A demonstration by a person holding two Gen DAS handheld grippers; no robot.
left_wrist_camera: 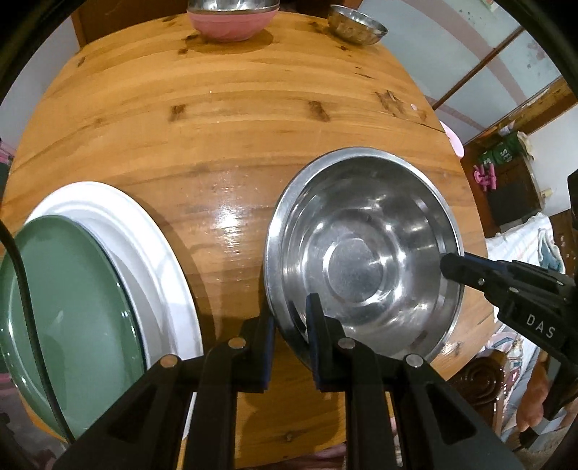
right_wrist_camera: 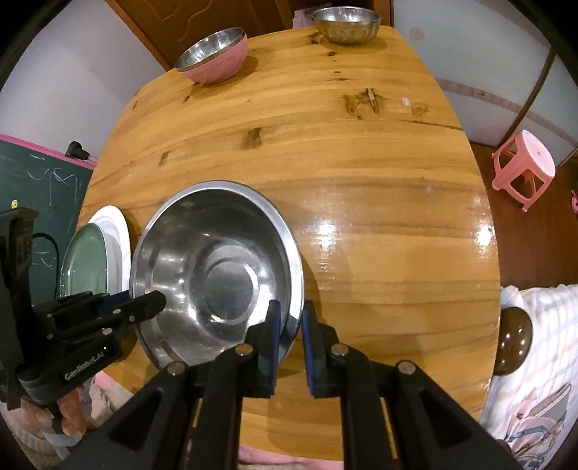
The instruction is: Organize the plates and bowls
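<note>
Wooden and glossy, the round counter [right_wrist_camera: 361, 224] carries a large steel bowl [left_wrist_camera: 365, 253] near its front edge, seized on both sides. From the left wrist view the left tongs [left_wrist_camera: 289, 318] are clamped on the bowl's near-left rim, one finger inside and one outside the wall; the right tongs [left_wrist_camera: 455, 267] reach in from the right and bite the opposite rim. The right wrist view confirms it: the right tongs [right_wrist_camera: 290, 318] straddle the bowl's [right_wrist_camera: 216, 271] rim, clenched on it, with the left tongs [right_wrist_camera: 151, 302] on the far side. Just beside the bowl, at the counter's left edge, a green plate [left_wrist_camera: 72, 311] lies on a white plate [left_wrist_camera: 144, 235]. At the far edge stand a pink bowl [right_wrist_camera: 216, 58] with a steel bowl nested inside it, and, well apart, a small steel bowl [right_wrist_camera: 345, 25].
</note>
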